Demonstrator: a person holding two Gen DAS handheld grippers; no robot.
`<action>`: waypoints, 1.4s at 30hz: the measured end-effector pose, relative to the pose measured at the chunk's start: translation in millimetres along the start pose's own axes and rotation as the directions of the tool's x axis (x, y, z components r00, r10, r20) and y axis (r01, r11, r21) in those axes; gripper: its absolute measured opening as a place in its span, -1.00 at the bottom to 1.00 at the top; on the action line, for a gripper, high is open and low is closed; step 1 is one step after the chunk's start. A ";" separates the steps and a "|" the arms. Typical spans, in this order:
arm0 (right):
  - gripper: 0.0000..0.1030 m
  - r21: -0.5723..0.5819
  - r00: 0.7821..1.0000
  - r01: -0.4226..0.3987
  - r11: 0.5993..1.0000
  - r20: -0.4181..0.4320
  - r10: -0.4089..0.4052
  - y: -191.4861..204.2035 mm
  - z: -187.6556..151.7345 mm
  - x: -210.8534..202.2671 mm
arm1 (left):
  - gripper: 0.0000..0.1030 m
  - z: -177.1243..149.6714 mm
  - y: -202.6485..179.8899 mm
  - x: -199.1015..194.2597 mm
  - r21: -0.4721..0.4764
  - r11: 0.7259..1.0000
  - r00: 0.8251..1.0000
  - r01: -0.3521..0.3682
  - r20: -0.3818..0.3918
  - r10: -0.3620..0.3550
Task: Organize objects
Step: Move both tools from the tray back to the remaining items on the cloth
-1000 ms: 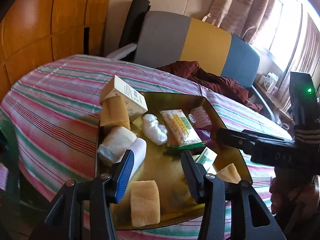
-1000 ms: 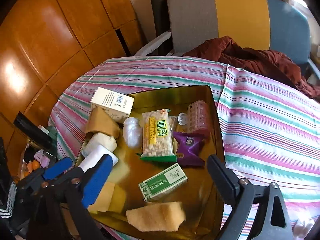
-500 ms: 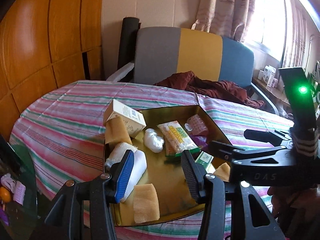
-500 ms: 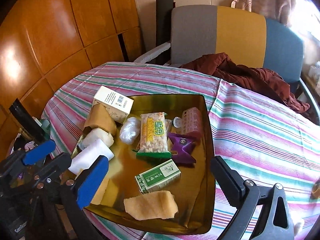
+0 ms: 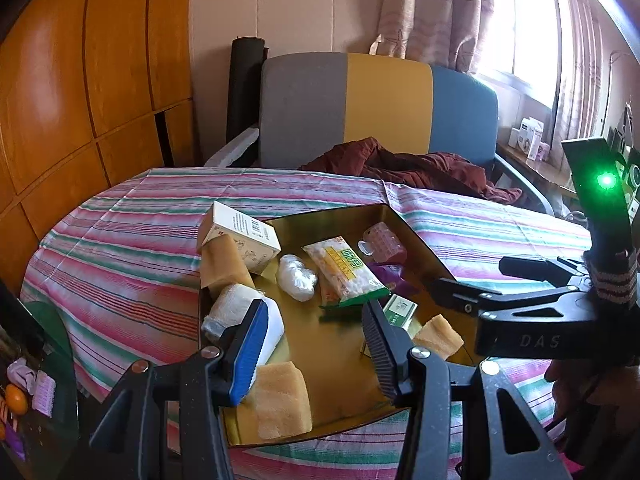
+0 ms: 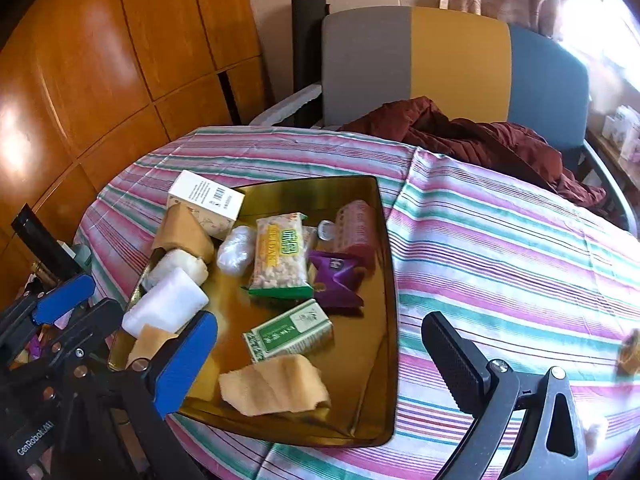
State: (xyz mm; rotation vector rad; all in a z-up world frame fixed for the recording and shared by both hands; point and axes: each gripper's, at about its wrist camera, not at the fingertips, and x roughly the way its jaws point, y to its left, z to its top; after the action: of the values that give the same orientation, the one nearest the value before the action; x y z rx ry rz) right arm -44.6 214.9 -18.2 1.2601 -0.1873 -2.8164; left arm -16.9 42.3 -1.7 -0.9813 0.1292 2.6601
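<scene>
With my right claw (image 6: 320,364) spread wide and left claw (image 5: 310,344) half-spread, both empty above the crowded gold tray (image 6: 376,360), I risk knocking neighbouring packets askew.

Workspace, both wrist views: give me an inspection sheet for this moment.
Surface: round table under a striped tablecloth.
Job's things: gold tray holding a white box propped on its far-left rim, snack packet, purple packet, green box, pink packet, clear-wrapped lump, white pack and tan sponges.
Clutter: nothing seen on the cloth beyond the tray.
Grippers: left gripper part open, empty; right gripper wide open, empty; both hover near the tray's near edge.
Cables: nothing seen.
Surroundings: tricolour chair with maroon garment, wood panelling, curtained window.
</scene>
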 end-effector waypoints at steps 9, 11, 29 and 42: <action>0.99 0.055 0.999 0.042 0.998 -0.001 -0.042 -33.3 -7.1 -9.2 | -0.04 0.3 -11.8 -0.3 0.035 0.999 1.000 0.016 -0.010 -0.015; 0.99 0.072 0.998 0.057 0.996 -0.004 -0.057 -43.5 -8.6 -11.4 | -0.04 0.7 -14.6 -0.3 0.044 0.999 1.000 0.021 -0.012 -0.020; 0.99 0.289 0.969 0.236 0.928 0.001 -0.247 -195.5 -18.9 -70.0 | -0.04 24.4 -82.5 -2.2 0.229 0.967 0.992 0.116 0.010 -0.122; 0.99 0.584 0.889 0.392 0.710 -0.043 -0.456 -353.3 -76.4 -117.3 | -0.04 33.1 -189.7 24.5 0.371 0.868 0.944 0.330 -0.119 -0.308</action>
State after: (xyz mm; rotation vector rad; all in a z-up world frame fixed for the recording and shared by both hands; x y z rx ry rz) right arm 91.8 569.5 -28.2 1.3922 -0.9549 -3.3794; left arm 3.9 234.8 11.4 -0.8576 0.4467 2.1899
